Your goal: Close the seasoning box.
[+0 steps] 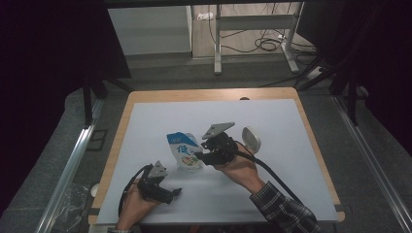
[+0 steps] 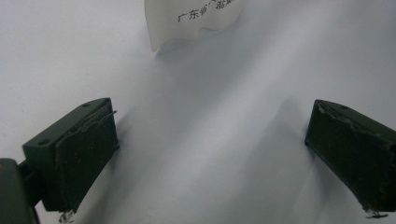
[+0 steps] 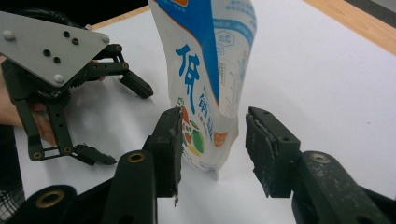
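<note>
- White sheet covers my wooden tabletop; dark room, cables on the floor behind.
- Blue-white pouch stands mid-tabletop between my right gripper, released.
- Left gripper open, empty.

Left gripper low, fingers spread wide; right gripper with fingers parted, forearms angled inward.

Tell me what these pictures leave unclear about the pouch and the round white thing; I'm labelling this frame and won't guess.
- Pouch: right gripper view cuts off its top; its back faces away.
- Pouch corner: left gripper view's top edge crops the print to a few characters.
- Round white object: too small in the high view to identify.
- Right gripper: whether its left finger touches the pouch is unclear.
</note>
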Tool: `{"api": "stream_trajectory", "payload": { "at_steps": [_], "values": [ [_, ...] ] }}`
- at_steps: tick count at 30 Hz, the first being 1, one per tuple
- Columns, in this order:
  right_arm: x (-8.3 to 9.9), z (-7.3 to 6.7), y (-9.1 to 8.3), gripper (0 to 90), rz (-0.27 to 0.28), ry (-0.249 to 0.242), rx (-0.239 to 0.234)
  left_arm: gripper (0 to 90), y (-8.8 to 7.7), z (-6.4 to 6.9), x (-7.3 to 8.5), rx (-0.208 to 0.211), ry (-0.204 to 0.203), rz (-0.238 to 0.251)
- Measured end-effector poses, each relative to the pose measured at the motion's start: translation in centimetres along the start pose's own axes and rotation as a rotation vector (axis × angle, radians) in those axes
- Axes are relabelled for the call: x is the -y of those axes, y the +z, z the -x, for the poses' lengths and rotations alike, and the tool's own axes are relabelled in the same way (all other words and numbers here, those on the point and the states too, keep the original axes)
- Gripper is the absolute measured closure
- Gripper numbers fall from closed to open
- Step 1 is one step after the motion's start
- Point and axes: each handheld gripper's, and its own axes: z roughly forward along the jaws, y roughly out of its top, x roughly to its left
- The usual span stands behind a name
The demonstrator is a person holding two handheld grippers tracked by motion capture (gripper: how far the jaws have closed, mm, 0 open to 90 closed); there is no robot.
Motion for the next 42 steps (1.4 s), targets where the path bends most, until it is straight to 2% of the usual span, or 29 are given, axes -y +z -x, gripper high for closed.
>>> {"api": "stream_trajectory", "payload": {
  "at_steps": [11, 16, 29, 36, 39, 42],
  "values": [
    [1.0, 0.4, -1.6, 57.1, 0.03, 0.013, 0.013, 2.1, 0.0, 0.0, 0.0, 0.0, 0.001, 0.001],
    [1.6, 0.5, -2.4, 60.8, 0.051, 0.023, 0.015, 2.1, 0.0, 0.0, 0.1, -0.001, 0.001, 0.002],
    [3.2, 0.9, -4.3, 71.8, 0.087, 0.029, 0.019, 3.1, 0.0, 0.0, 0.1, -0.006, -0.003, 0.01],
    [4.5, 1.4, -5.3, 80.9, 0.097, 0.052, 0.031, 3.4, 0.0, 0.0, 0.1, -0.006, -0.006, 0.009],
    [5.2, 1.7, -5.9, 87.7, 0.11, 0.07, 0.034, 3.4, 0.0, 0.0, 0.1, -0.006, -0.006, 0.009],
    [5.5, 1.7, -6.3, 89.2, 0.111, 0.072, 0.045, 3.5, 0.0, 0.0, 0.1, -0.007, -0.006, 0.01]
  ]
}}
